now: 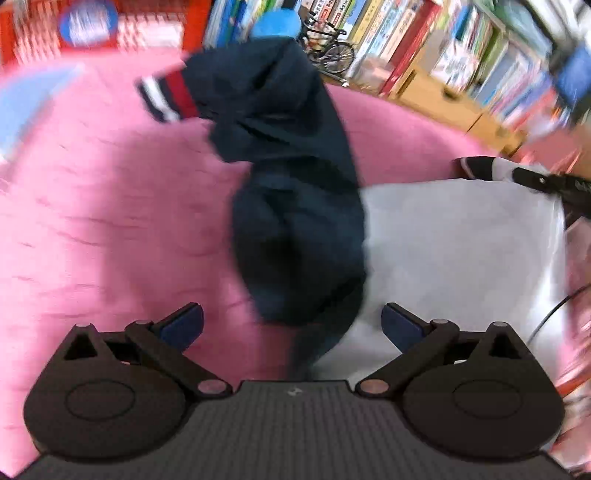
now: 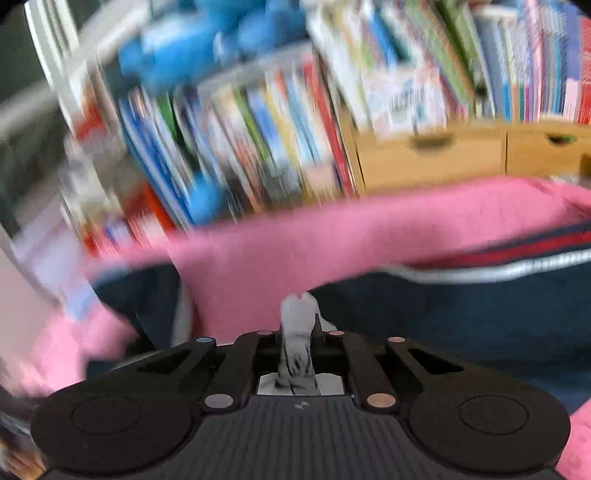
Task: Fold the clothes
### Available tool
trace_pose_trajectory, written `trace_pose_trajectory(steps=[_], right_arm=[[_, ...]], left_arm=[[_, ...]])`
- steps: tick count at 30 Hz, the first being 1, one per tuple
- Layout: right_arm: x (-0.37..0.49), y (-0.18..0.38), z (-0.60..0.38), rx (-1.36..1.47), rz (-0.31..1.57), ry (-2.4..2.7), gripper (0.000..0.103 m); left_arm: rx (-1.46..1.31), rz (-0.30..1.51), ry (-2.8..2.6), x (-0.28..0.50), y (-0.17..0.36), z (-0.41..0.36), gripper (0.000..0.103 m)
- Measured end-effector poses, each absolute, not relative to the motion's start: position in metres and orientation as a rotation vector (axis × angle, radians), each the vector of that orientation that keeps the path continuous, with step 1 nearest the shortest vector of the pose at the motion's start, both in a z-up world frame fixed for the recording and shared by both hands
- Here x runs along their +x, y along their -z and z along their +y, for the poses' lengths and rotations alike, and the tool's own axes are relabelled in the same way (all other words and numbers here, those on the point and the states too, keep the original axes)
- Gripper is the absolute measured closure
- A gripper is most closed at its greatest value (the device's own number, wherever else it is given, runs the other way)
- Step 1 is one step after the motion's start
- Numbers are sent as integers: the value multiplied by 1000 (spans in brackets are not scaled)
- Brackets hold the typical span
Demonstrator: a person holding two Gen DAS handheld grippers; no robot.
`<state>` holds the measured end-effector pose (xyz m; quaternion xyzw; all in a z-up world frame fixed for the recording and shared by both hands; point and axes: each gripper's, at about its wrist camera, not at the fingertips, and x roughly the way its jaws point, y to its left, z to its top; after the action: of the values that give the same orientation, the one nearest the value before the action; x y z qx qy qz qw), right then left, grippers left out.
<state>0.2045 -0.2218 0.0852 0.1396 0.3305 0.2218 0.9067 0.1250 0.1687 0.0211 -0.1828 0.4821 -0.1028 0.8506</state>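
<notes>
A garment with a white body (image 1: 461,251) and navy sleeves lies on a pink blanket (image 1: 92,221). One navy sleeve (image 1: 295,192) with a red, white and navy cuff (image 1: 166,96) is bunched across the white body's left edge. My left gripper (image 1: 291,325) is open and empty just above the sleeve's near end. My right gripper (image 2: 299,314) is shut on a pinch of white fabric (image 2: 297,332); the right gripper also shows in the left wrist view (image 1: 554,184) at the garment's far right corner. Navy cloth (image 2: 461,325) with a striped band (image 2: 498,262) lies beyond it.
A wooden bookshelf (image 1: 424,85) full of books stands past the blanket's far edge, also in the right wrist view (image 2: 424,158). A red crate (image 1: 92,29) sits at the far left. A thin black cable (image 1: 554,310) runs at the right. Both views are motion-blurred.
</notes>
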Motion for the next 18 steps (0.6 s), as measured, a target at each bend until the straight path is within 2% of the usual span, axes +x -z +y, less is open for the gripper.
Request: trace_pose_trajectory(steps=[2, 4, 6, 8, 10, 11, 12, 13, 14, 16, 18], right_arm=[[189, -110, -243, 339, 513, -510, 98], [159, -143, -268, 336, 300, -536, 98], [143, -166, -287, 287, 237, -535, 96], [135, -172, -294, 175, 282, -497, 89], [142, -165, -288, 81, 362, -457, 57], [152, -156, -279, 52, 421, -440, 28], [163, -147, -270, 26, 483, -424, 24], [170, -138, -260, -11, 534, -404, 24], [175, -129, -252, -58, 587, -375, 23], [185, -107, -238, -129, 689, -325, 16], [195, -85, -233, -105, 766, -339, 0]], left_arm=[[-462, 967, 221, 146, -30, 165, 13], [-530, 874, 230, 160, -52, 163, 45], [-581, 771, 307, 160, -76, 162, 47], [-565, 703, 375, 155, -91, 155, 50], [-529, 701, 390, 153, -94, 147, 50], [-497, 723, 368, 155, -91, 141, 48], [-441, 768, 308, 160, -85, 133, 44], [-377, 812, 239, 163, -79, 126, 34], [-301, 855, 155, 164, -71, 121, 29], [-231, 912, 68, 165, -53, 119, 14], [-217, 959, 31, 169, -33, 120, 7]])
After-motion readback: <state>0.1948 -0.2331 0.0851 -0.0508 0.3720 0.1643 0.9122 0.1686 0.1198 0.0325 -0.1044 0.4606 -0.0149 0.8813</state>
